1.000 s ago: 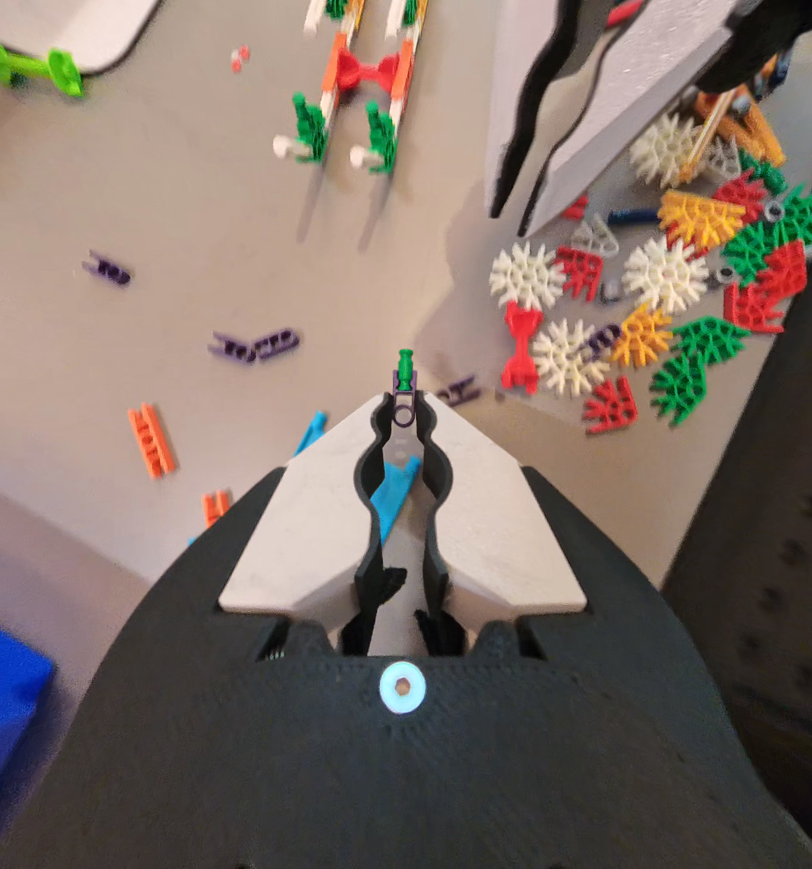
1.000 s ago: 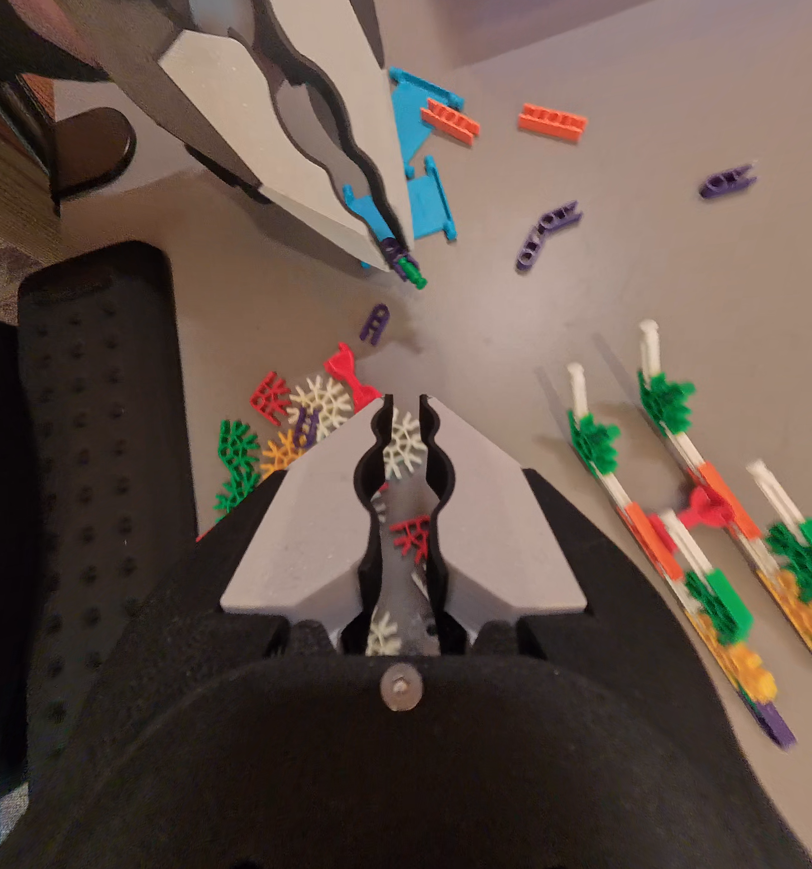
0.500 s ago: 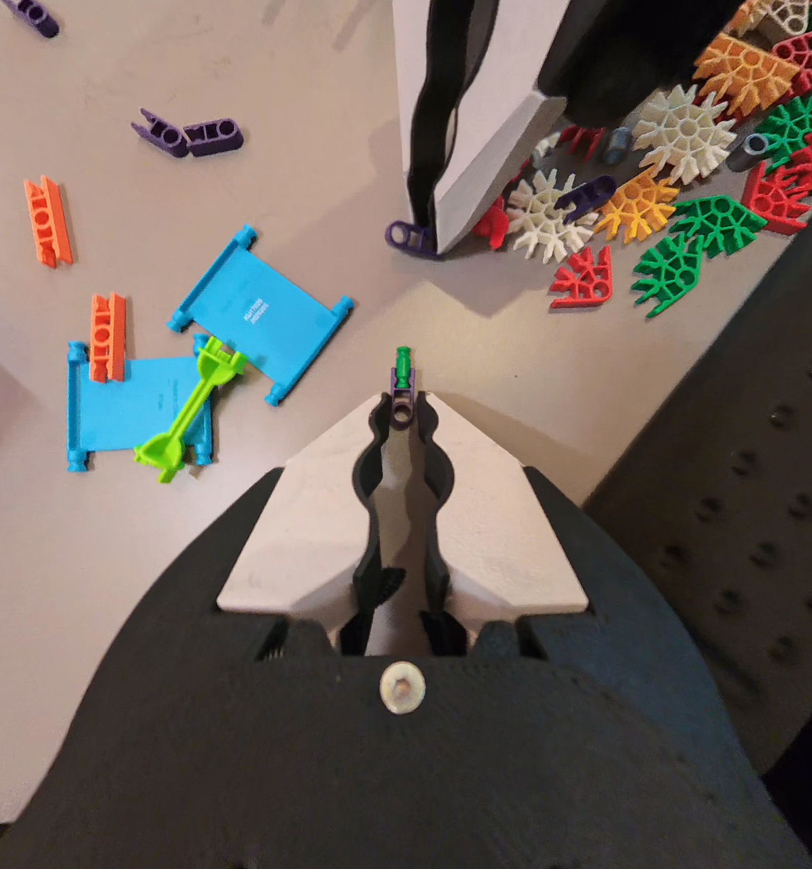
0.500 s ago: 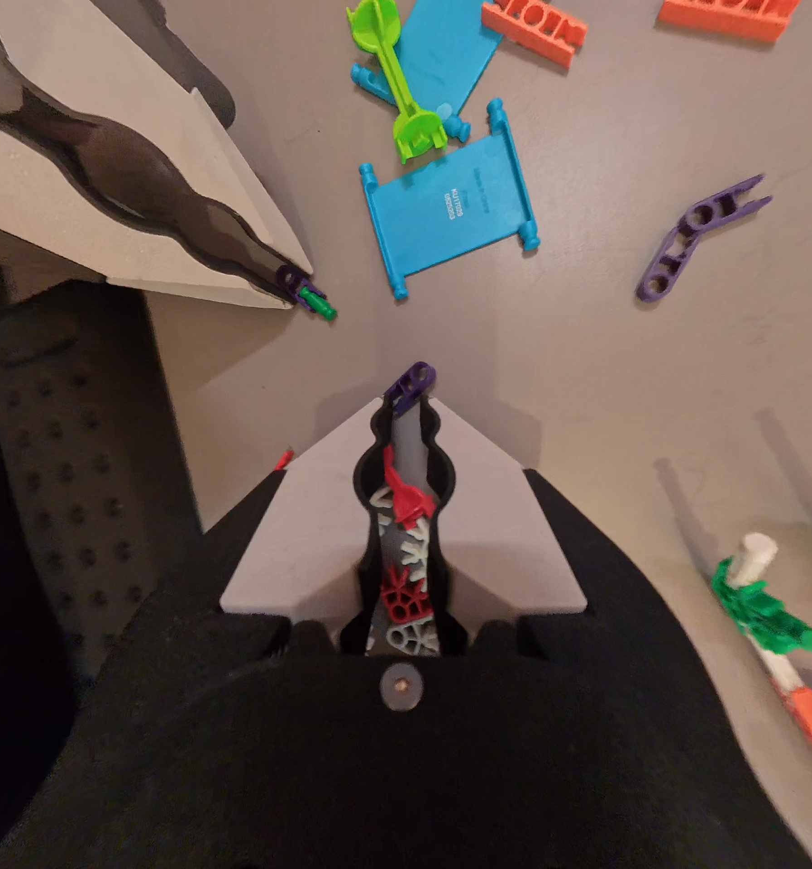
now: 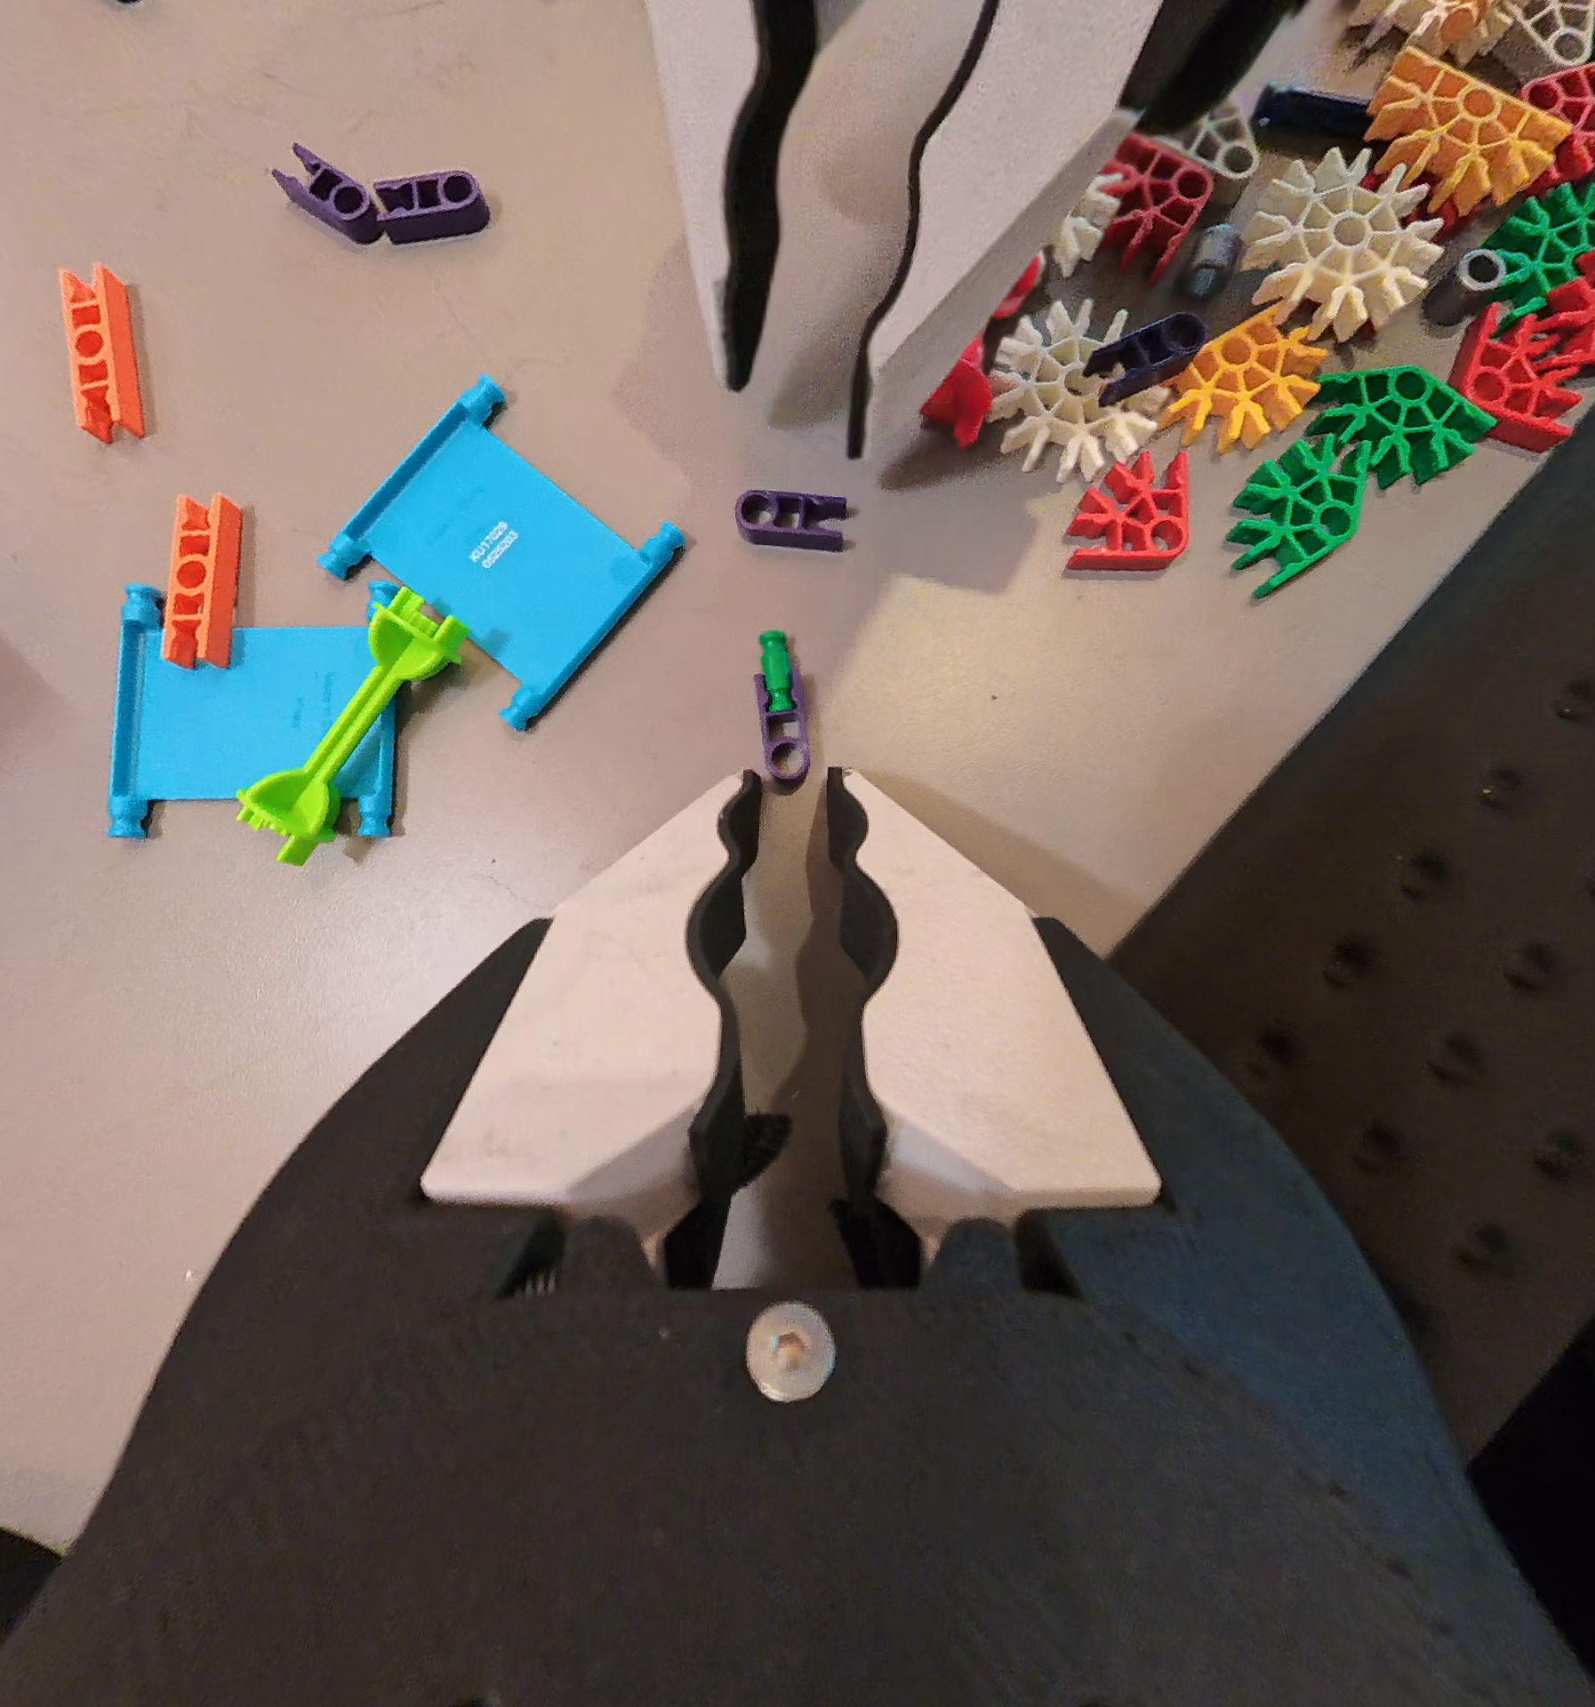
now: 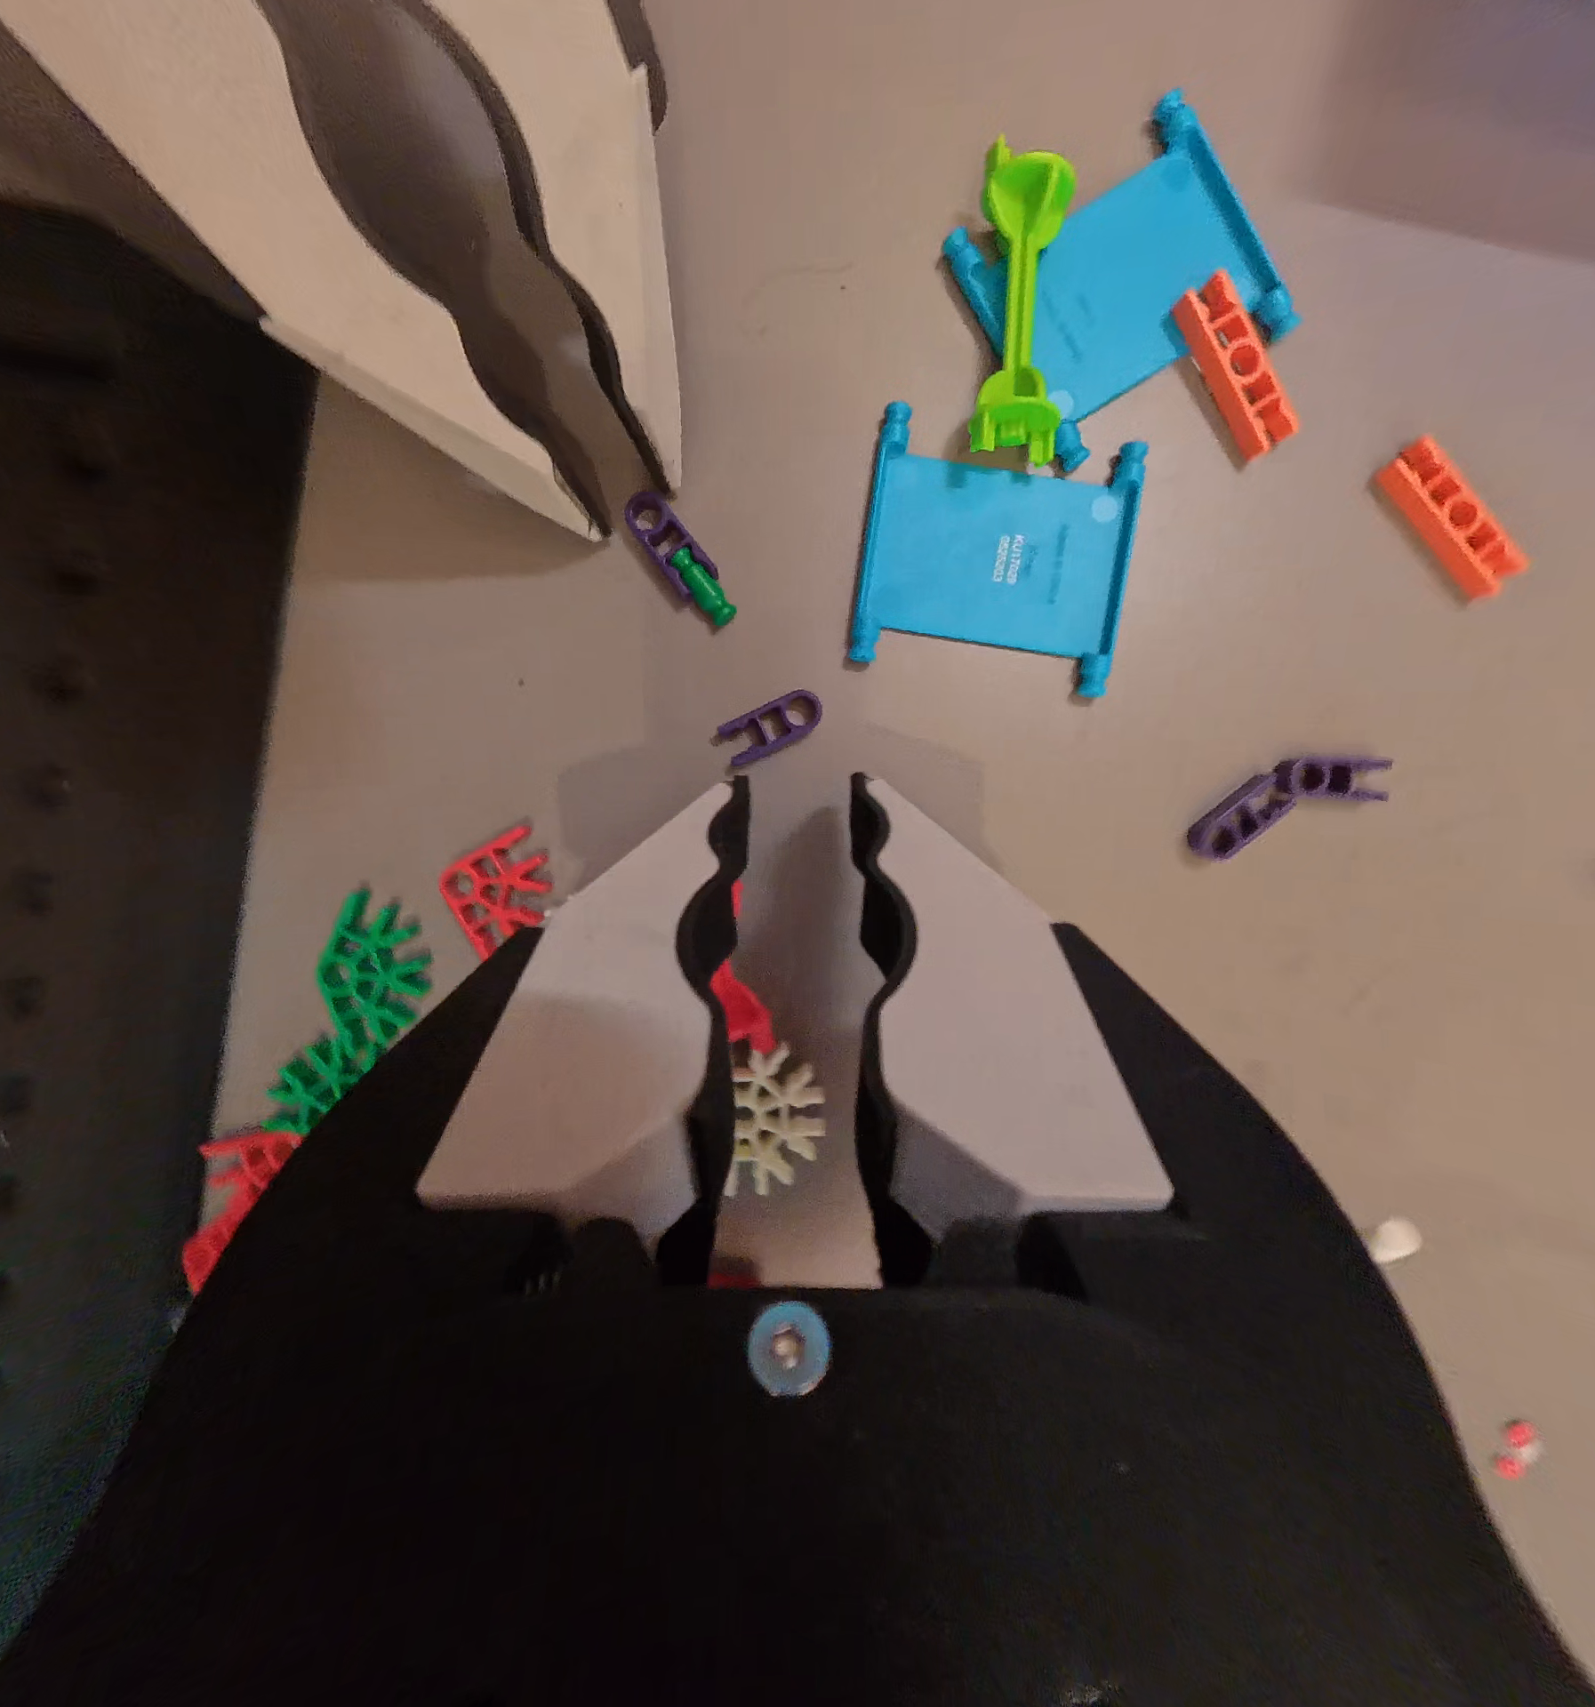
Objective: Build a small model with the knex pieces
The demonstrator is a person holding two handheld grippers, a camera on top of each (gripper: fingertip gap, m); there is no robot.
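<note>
My left gripper (image 5: pixel 789 774) is open and empty, low over the grey table. A small purple connector with a short green rod (image 5: pixel 783 716) clipped in it lies on the table just past its fingertips. My right gripper (image 6: pixel 798 779) is open and empty too. A second purple connector (image 6: pixel 771 725) lies flat just past its tips. In the left wrist view the right gripper (image 5: pixel 798 416) comes down from the top, with that connector (image 5: pixel 789 519) below it. In the right wrist view the left gripper (image 6: pixel 641 506) is at the upper left, next to the purple-and-green piece (image 6: pixel 683 563).
Two blue panels (image 5: pixel 498 545) (image 5: pixel 240 711), a lime green piece (image 5: pixel 350 730) and orange blocks (image 5: pixel 101 351) lie to the left. A joined purple pair (image 5: pixel 378 194) lies farther off. A pile of red, green, yellow and white connectors (image 5: pixel 1330 277) borders a black perforated mat (image 5: pixel 1422 924). The grippers' ends are close to 7 cm from one another. From the left gripper's tips to the lime green piece (image 5: pixel 350 730) is close to 8 cm. The right camera catches it too, in the right wrist view (image 6: pixel 1026 298).
Both grippers were shut on their purple connectors half a second ago. Both have opened and let go, and the two pieces now lie on the table near each other.
</note>
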